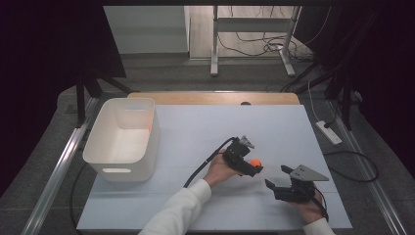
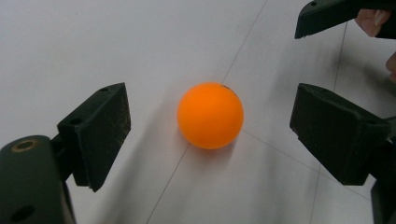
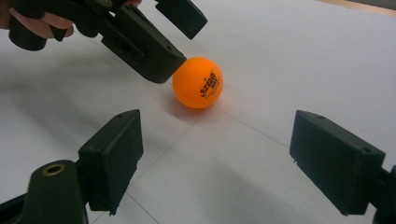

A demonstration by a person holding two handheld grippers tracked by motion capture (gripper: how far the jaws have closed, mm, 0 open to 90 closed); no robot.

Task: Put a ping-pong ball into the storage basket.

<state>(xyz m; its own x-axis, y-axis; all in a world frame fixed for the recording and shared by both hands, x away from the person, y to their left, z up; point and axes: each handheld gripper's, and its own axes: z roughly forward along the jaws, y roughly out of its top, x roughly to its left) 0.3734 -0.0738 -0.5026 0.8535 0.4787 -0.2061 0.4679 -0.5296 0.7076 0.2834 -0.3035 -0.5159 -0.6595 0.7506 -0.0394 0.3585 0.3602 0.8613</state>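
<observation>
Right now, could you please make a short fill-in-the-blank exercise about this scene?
1. The ball is coloured ____.
2. The ball lies between the jaws of the ____ tongs.
3. The right tongs are ____, holding nothing.
4. The white bin stands at the table's ____ side.

Missing words: orange; left; open; left

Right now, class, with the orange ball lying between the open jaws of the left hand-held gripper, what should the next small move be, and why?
Probably close the left hand-held gripper on the ball. Its jaws stand open on either side of the ball, which rests on the white table with a gap at each side. The right hand-held gripper is open too and farther off, so it seems best kept where it is.
</observation>
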